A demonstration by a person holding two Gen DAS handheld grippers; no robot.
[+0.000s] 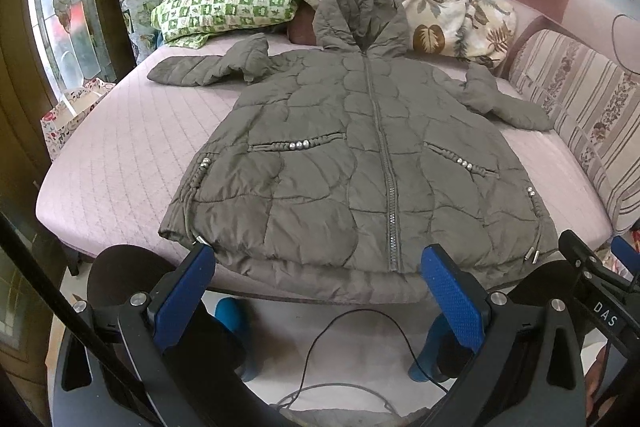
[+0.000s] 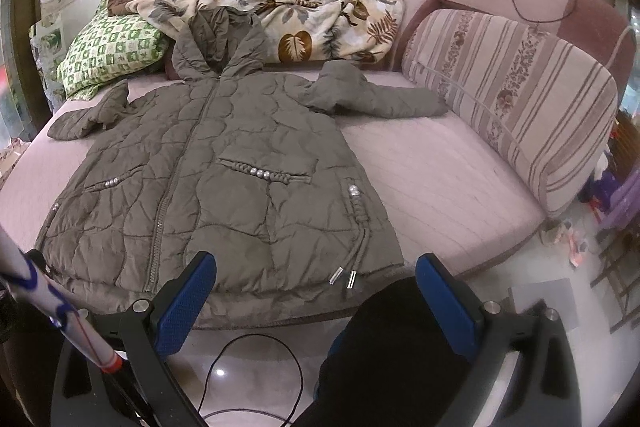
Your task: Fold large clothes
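Left gripper (image 1: 318, 259) spread wide and holding nothing, right gripper (image 2: 316, 269) likewise wide and empty, both just short of the hem of one olive quilted jacket (image 1: 340, 163) lying flat, zipped, on the pink bed (image 1: 120, 147), two sleeves out, one green pillow (image 1: 224, 5), one leaf-print blanket (image 1: 436, 7) behind.

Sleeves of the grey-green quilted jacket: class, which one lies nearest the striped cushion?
The right-hand sleeve; its cuff reaches the striped cushion, while the other sleeve points towards the green checked pillow.

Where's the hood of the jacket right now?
In both views the hood sits at the far end of the jacket, propped against the leaf-print blanket, with the green checked pillow to its left.
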